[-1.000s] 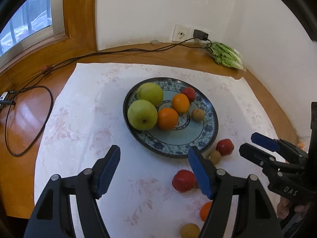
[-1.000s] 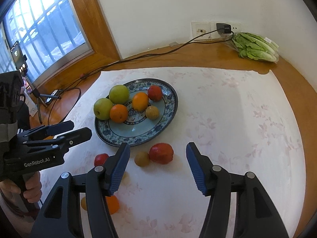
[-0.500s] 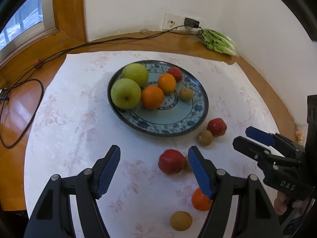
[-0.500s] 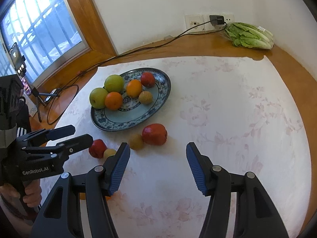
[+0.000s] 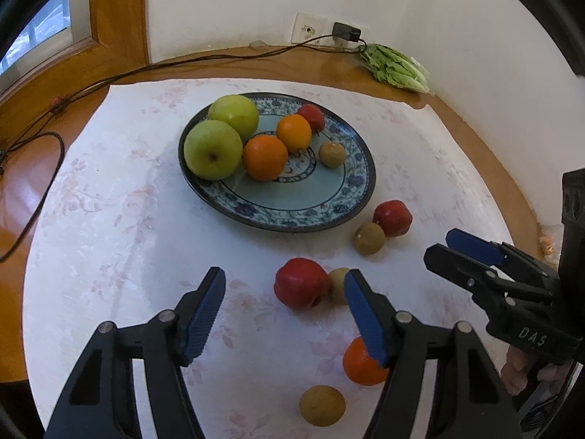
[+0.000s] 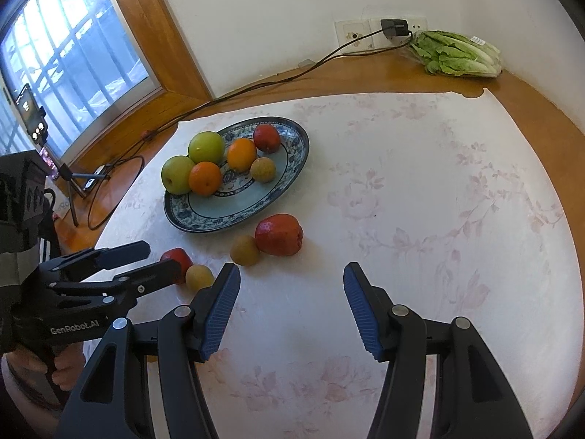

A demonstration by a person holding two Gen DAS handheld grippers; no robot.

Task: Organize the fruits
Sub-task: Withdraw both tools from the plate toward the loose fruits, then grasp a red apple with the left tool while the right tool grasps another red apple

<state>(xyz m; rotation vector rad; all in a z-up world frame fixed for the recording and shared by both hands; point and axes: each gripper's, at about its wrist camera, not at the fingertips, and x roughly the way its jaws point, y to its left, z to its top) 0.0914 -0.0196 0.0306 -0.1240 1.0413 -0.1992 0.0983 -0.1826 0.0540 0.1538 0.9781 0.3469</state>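
A blue patterned plate holds two green apples, two oranges, a red fruit and a brown fruit. Loose on the cloth lie a red apple beside a small brown fruit, another red fruit beside a brown one, an orange and a yellow-brown fruit. My left gripper is open, just short of the red apple. My right gripper is open and empty, short of the second red fruit.
A bag of lettuce lies at the back by a wall socket. A black cable runs along the wooden table edge. A phone on a tripod stands at the left by the window.
Both grippers have moved back and higher, so the plate and loose fruits appear farther ahead. More loose fruit shows in front of the left gripper. Both stay open.
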